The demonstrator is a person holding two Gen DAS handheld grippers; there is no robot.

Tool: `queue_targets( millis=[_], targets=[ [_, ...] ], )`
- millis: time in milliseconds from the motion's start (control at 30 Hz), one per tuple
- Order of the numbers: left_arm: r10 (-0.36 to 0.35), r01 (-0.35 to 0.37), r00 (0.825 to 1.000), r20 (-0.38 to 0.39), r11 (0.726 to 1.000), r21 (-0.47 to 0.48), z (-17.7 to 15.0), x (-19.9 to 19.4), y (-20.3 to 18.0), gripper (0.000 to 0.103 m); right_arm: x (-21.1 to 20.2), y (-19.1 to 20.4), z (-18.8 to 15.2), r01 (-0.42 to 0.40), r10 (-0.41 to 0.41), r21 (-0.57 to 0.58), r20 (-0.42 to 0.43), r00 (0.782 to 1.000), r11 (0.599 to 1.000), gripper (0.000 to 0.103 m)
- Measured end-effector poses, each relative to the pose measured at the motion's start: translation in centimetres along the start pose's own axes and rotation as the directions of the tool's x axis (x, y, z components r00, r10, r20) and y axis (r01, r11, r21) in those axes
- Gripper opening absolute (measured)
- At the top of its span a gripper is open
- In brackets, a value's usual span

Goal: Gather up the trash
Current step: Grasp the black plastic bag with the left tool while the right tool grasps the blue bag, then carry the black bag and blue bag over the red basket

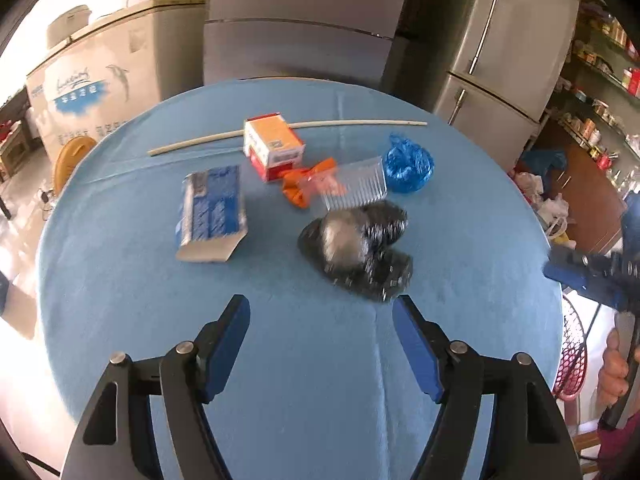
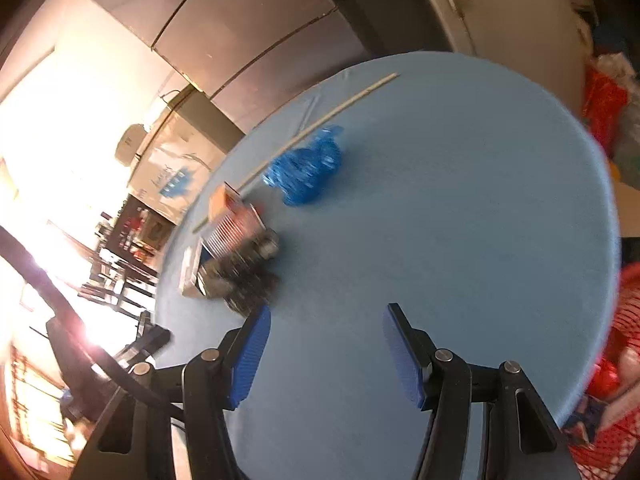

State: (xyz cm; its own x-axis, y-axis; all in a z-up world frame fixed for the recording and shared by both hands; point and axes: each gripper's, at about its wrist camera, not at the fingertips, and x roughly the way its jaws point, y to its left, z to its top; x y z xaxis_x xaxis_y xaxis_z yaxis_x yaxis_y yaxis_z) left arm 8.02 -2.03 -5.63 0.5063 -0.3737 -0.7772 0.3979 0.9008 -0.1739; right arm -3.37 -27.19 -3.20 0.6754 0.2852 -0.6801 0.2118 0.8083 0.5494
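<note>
Up close, both the left claw (image 1: 321, 336) and right claw (image 2: 326, 346) gape wide, empty; the orange box (image 1: 273, 148) label is too blurry to read.

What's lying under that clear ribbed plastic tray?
The clear ribbed tray lies partly over an orange wrapper, which shows through it. Its near edge meets the black bag; anything further beneath is hidden.

A home kitchen or small shop back room: two grey fridges (image 1: 500, 52) stand behind a round blue-covered table (image 1: 120, 280), a chest freezer (image 1: 100, 80) far left, stocked shelves (image 1: 604, 80) right.
</note>
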Motion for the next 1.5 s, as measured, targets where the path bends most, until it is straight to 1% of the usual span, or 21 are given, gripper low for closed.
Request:
queue_targets(
  millis=[67,167,300,333,400,467,533,633,667,700,733,800,833,900,1000,1100,1267,1367,1433,1500],
  targets=[
    [-0.027,0.026,1.000,-0.011,1.000,-0.016,1.1,1.2,0.1,0.075,1.7,0.7,2.0,-0.036,0.036,0.026,-0.009,0.999,0.999,0.062],
    [-0.057,0.056,0.998,-0.028,0.997,-0.046,2.6,3.0,0.2,0.075,4.1,1.5,4.9,-0.062,0.062,0.054,-0.011,0.998,0.997,0.063],
    [-0.083,0.080,0.995,-0.057,0.996,-0.049,3.8,5.3,0.0,0.075,8.0,2.0,9.3,-0.112,0.116,0.136,-0.022,0.993,0.984,0.063],
    [-0.092,0.089,0.994,-0.063,0.995,-0.053,3.9,5.8,0.0,0.075,8.7,2.1,10.0,-0.113,0.117,0.149,-0.023,0.993,0.982,0.063],
    [-0.109,0.105,0.992,-0.069,0.993,-0.060,4.0,6.5,-0.1,0.075,10.7,2.3,11.8,-0.110,0.116,0.183,-0.024,0.993,0.977,0.063],
    [-0.127,0.122,0.989,-0.073,0.990,-0.064,4.1,7.1,-0.2,0.075,12.7,2.2,13.2,-0.088,0.099,0.220,-0.037,0.994,0.972,0.063],
    [-0.142,0.138,0.987,-0.071,0.989,-0.062,4.1,7.3,-0.4,0.075,14.7,1.9,14.1,-0.046,0.063,0.257,-0.058,0.996,0.965,0.063],
    [-0.163,0.160,0.983,-0.079,0.986,-0.050,4.0,7.9,-0.8,0.075,17.1,1.8,14.9,0.004,0.022,0.265,-0.094,0.995,0.964,0.063],
    [-0.168,0.165,0.982,-0.084,0.985,-0.046,3.9,8.1,-1.0,0.072,17.7,1.8,15.1,0.018,0.011,0.261,-0.106,0.994,0.965,0.063],
    [-0.174,0.170,0.980,-0.094,0.985,-0.041,3.8,8.4,-1.2,0.064,18.5,2.0,15.1,0.046,-0.015,0.249,-0.126,0.992,0.967,0.063],
    [-0.178,0.175,0.978,-0.110,0.984,-0.036,3.6,8.7,-1.4,0.060,19.1,2.1,15.1,0.059,-0.027,0.241,-0.136,0.990,0.969,0.063],
    [-0.187,0.185,0.973,-0.137,0.982,-0.028,3.3,9.3,-1.8,0.042,19.7,2.5,14.8,0.055,-0.024,0.223,-0.140,0.990,0.973,0.062],
    [-0.189,0.188,0.971,-0.145,0.982,-0.025,3.1,9.5,-1.9,0.040,19.6,3.0,14.7,0.065,-0.041,0.193,-0.129,0.991,0.979,0.057],
    [-0.193,0.192,0.970,-0.145,0.981,-0.022,2.7,9.6,-2.3,0.032,19.1,3.4,14.3,0.077,-0.060,0.141,-0.120,0.991,0.987,0.055],
    [-0.214,0.212,0.967,-0.139,0.977,-0.032,2.4,9.3,-2.8,0.026,17.7,3.3,13.6,0.068,-0.055,0.122,-0.110,0.992,0.990,0.051],
    [-0.220,0.219,0.966,-0.134,0.976,-0.019,1.7,8.7,-3.6,0.023,15.8,2.4,12.8,0.069,-0.059,0.110,-0.091,0.994,0.992,0.049],
    [-0.217,0.220,0.968,-0.126,0.975,0.015,0.2,7.1,-5.2,0.023,11.5,1.0,10.5,0.060,-0.056,0.078,-0.060,0.997,0.995,0.049],
    [-0.200,0.206,0.974,-0.108,0.978,0.040,-0.9,5.2,-6.1,0.022,9.1,0.9,9.2,0.049,-0.047,0.054,-0.035,0.998,0.997,0.049],
    [-0.190,0.194,0.978,-0.092,0.980,0.046,-1.1,4.2,-6.6,0.023,7.6,0.8,8.3,0.038,-0.037,0.044,-0.020,0.999,0.998,0.049],
    [-0.163,0.168,0.984,-0.075,0.984,0.063,-1.2,3.0,-6.9,0.022,5.9,0.7,7.1,0.027,-0.027,0.036,-0.002,1.000,0.999,0.049]
  ],
)
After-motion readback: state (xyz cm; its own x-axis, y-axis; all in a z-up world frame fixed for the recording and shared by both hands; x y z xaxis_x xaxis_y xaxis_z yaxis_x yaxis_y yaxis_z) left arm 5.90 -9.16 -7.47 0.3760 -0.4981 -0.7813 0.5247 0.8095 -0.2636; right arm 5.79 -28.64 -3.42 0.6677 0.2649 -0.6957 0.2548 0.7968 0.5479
